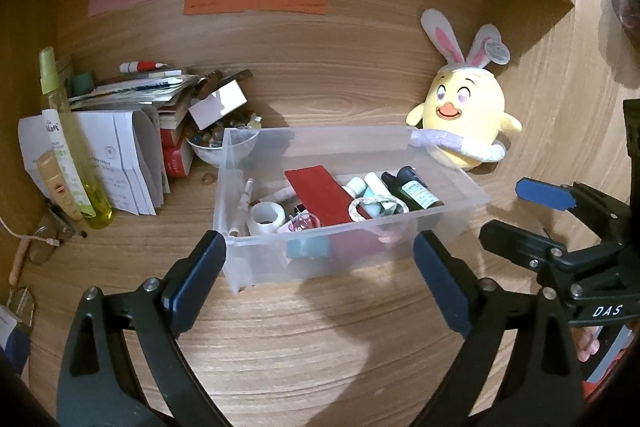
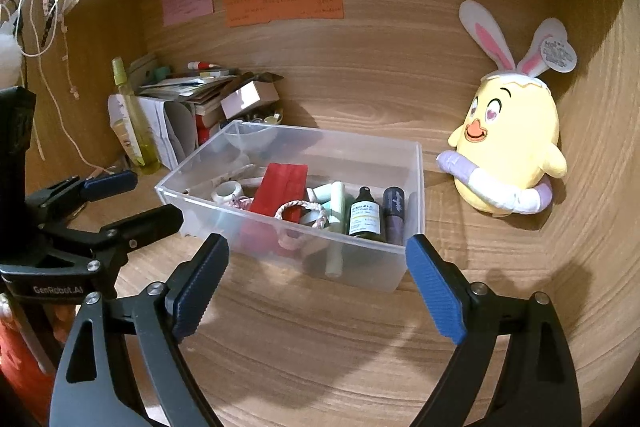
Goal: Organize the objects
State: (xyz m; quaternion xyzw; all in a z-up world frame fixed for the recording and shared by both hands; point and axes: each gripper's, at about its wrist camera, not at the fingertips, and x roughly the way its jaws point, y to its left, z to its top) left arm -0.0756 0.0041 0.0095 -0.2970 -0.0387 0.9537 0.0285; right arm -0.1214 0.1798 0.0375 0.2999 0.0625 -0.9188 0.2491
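Left gripper (image 1: 320, 279): angled downward over the wooden desk (image 1: 320, 355), fingers spread wide with nothing between them. Its pads sit just short of the near wall of the clear plastic bin (image 1: 256, 259), at roughly 12 o'clock from the gripper; whether the left pad touches the bin's near corner cannot be determined.

Right gripper (image 2: 316, 283): same downward tilt, fingers likewise wide apart and empty, short of the bin's near wall. In the left wrist view it shows at 3 o'clock, beside the bin's right end.

Bin contents: a red flat case (image 1: 320, 193), a roll of white tape (image 1: 266, 217), a dark green dropper bottle (image 1: 414, 187), a braided hair tie (image 2: 300, 213), a dark purple tube (image 2: 394, 213), and other small items lying loose.

Surroundings: a yellow plush chick with rabbit ears (image 1: 464, 115) stands at the bin's 2 o'clock, close behind its far right corner. A stack of papers and boxes (image 1: 132, 131) and a tall yellow spray bottle (image 1: 66, 135) sit at 10 o'clock.
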